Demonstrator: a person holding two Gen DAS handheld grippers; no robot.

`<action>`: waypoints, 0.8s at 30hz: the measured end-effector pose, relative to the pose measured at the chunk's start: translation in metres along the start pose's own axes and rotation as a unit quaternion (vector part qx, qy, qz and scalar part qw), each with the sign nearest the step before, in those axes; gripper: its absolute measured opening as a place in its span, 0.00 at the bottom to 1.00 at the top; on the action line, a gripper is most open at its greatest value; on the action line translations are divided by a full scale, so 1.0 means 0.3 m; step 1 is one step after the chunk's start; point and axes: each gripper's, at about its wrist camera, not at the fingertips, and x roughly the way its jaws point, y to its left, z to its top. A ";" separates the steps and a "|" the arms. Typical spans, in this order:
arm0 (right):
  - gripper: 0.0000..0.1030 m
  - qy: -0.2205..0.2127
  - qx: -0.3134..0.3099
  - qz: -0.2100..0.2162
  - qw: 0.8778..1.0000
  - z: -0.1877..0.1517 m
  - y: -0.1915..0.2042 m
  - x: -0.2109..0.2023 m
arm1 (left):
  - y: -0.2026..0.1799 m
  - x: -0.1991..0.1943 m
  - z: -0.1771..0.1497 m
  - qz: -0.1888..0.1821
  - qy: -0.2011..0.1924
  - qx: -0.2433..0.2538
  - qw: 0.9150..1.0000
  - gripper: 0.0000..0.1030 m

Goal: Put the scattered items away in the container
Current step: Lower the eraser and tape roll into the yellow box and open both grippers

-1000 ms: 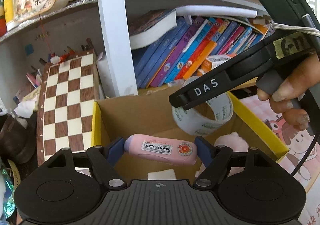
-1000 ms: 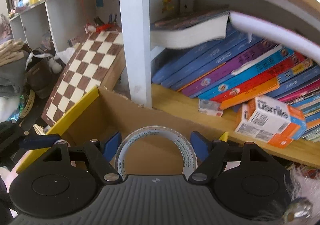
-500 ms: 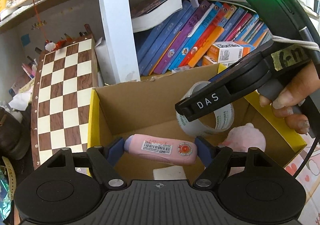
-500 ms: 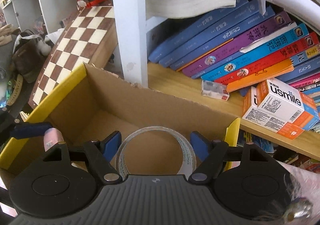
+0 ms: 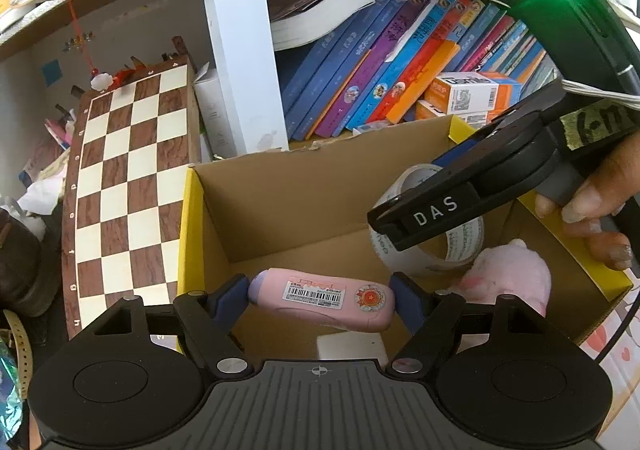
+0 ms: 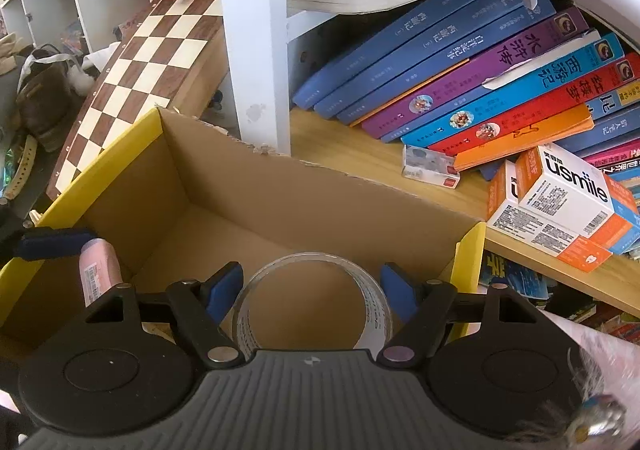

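Observation:
My left gripper [image 5: 320,300] is shut on a pink oblong case with a barcode label [image 5: 320,300], held crosswise just over the near part of the open cardboard box [image 5: 280,201] with yellow flaps. My right gripper [image 6: 312,286] is shut on a roll of clear tape [image 6: 372,314], held inside the box's right end; that tape roll [image 5: 460,246] and the right gripper's fingers [image 5: 432,215] show in the left wrist view too. A pink plush toy [image 5: 508,282] and a white item [image 5: 352,344] lie on the box floor. The pink case [image 6: 98,274] appears at the left in the right wrist view.
A chessboard [image 5: 128,177] leans left of the box. A white shelf post [image 5: 240,49] rises behind it. Leaning books [image 6: 480,81] and orange-white cartons [image 6: 560,205] fill the wooden shelf behind and to the right. A person's hand [image 5: 592,209] holds the right gripper.
Both grippers have come down toward the box with their loads. The tape roll now sits lower inside the box's right end, and the pink plush shows more fully.

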 end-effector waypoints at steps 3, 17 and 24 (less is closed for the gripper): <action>0.72 0.001 0.000 0.000 1.000 -0.001 0.000 0.002 | 0.002 0.007 -0.001 0.003 0.002 0.000 1.000 0.76; 0.66 -0.004 0.004 0.000 1.000 -0.001 -0.003 -0.012 | 0.002 0.008 -0.002 0.007 0.001 -0.002 1.000 0.76; 0.67 -0.028 0.014 -0.003 1.000 -0.006 -0.011 -0.089 | 0.008 0.002 0.004 0.014 -0.003 -0.003 1.000 0.76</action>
